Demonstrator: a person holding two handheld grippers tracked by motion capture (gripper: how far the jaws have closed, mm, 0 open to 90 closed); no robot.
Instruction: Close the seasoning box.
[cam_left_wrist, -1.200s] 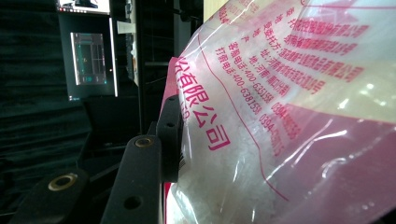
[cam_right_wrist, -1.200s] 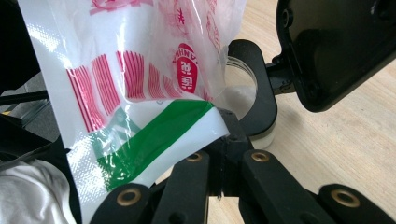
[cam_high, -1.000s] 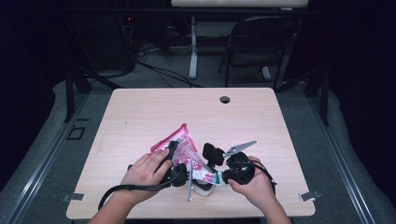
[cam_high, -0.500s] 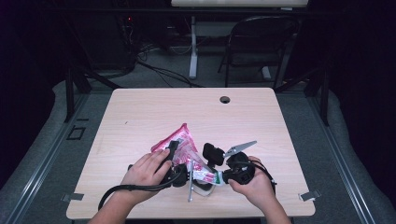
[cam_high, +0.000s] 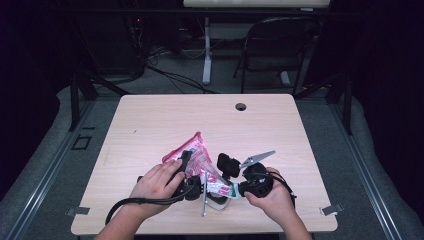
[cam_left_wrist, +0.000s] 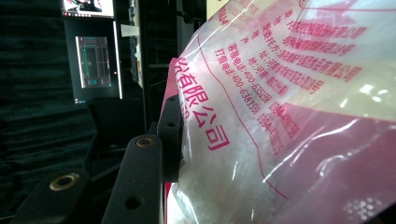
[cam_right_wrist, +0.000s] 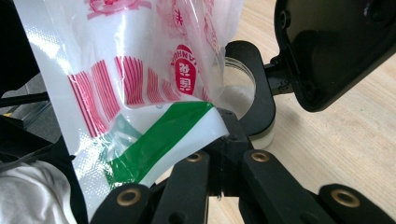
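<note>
I hold a plastic bag printed in pink and red between my two grippers, low over the near edge of the worktop. My left gripper has its jaws closed on the bag's bulging body: in the left gripper view the clear film, with red lettering and white grains inside, presses right against my black jaw. My right gripper is clenched tight on the bag's lower corner, where a green stripe crosses the white film; in the right gripper view that corner sits pinched between my jaws. The bag hangs tilted between the two grips, its pink top corner pointing away from me toward the middle of the worktop.

Just beneath the pinched corner stands a small round clear container, with something white inside, resting on the worktop. A black ring-shaped part lies around its rim. My left hand and my right hand sit close together at the worktop's near edge.
</note>
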